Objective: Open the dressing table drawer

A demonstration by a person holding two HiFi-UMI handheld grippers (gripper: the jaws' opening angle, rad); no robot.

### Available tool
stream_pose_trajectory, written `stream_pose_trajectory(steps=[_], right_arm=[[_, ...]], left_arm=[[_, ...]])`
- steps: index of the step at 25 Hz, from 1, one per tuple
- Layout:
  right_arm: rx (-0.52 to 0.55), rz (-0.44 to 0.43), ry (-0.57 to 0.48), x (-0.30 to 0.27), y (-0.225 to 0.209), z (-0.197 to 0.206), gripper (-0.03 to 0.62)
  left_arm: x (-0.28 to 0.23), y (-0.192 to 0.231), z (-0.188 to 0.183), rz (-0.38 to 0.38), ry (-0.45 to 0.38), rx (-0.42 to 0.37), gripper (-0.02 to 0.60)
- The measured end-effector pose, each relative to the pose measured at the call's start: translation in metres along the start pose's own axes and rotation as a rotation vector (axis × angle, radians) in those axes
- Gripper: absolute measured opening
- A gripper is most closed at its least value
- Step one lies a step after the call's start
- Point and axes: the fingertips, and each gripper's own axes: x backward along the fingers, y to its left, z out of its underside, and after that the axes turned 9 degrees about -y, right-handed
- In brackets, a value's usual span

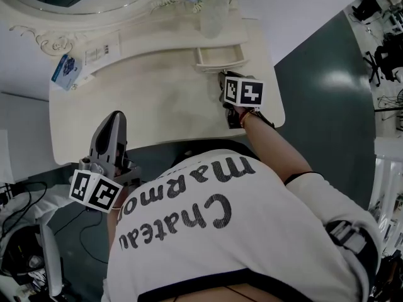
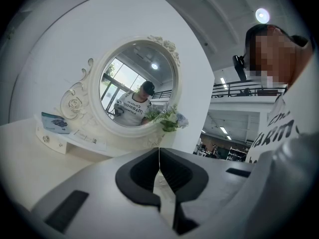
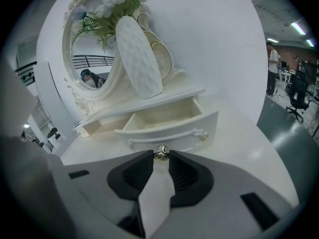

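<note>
Curved cream drawer [image 3: 169, 127], round metal knob [image 3: 160, 152]

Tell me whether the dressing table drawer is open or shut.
Open: the drawer stands pulled out of the dressing table, its inside showing, with the right gripper shut on its knob.

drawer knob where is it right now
In the right gripper view, the metal drawer knob is centre frame, pinched in the tips of the right gripper, on the front of the open drawer below the white vase.
</note>
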Motion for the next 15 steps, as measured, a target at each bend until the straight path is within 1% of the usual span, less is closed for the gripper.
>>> stream_pose_trajectory(steps=[15], right_arm=[[0.013, 0.010, -0.010, 0.0026, -0.0004, 0.0030, 0.107]], left_arm=[[0.0040, 0.0007, 0.0040, -0.002, 0.005, 0.005, 0.025]])
